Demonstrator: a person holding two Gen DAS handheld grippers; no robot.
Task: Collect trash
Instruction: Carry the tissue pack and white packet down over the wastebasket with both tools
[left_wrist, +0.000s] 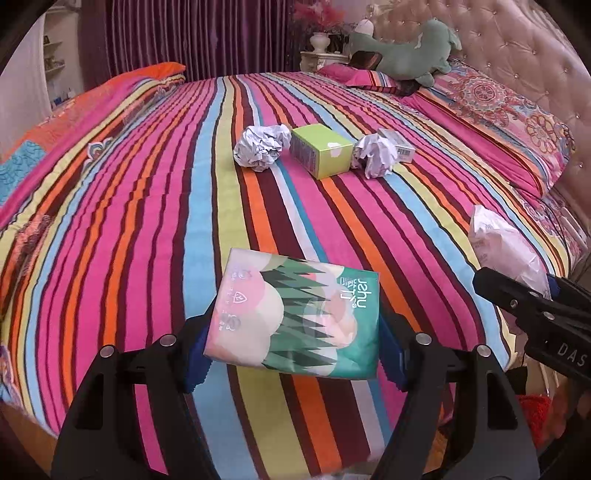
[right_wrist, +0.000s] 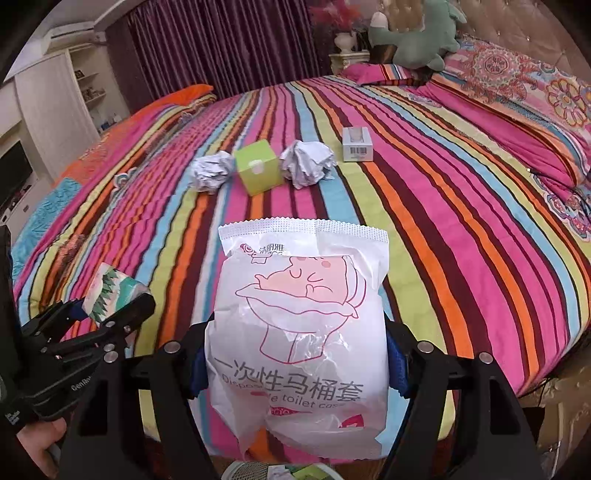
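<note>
My left gripper (left_wrist: 295, 354) is shut on a green tissue pack (left_wrist: 295, 314) and holds it above the near edge of the bed. My right gripper (right_wrist: 295, 365) is shut on a white toilet-cover packet (right_wrist: 303, 332), also held above the near edge. Each shows in the other's view: the packet (left_wrist: 506, 251) at the right, the tissue pack (right_wrist: 114, 291) at the left. On the striped bedspread (left_wrist: 147, 221) lie two crumpled paper balls (left_wrist: 262, 146) (left_wrist: 375, 155), a green box (left_wrist: 321, 149) between them, and a small white box (right_wrist: 356, 144).
A green plush toy (left_wrist: 410, 51) and patterned pillows (left_wrist: 498, 110) lie at the headboard. Purple curtains (left_wrist: 184, 33) hang behind the bed. A white mesh bin rim (right_wrist: 258, 472) shows just below my right gripper.
</note>
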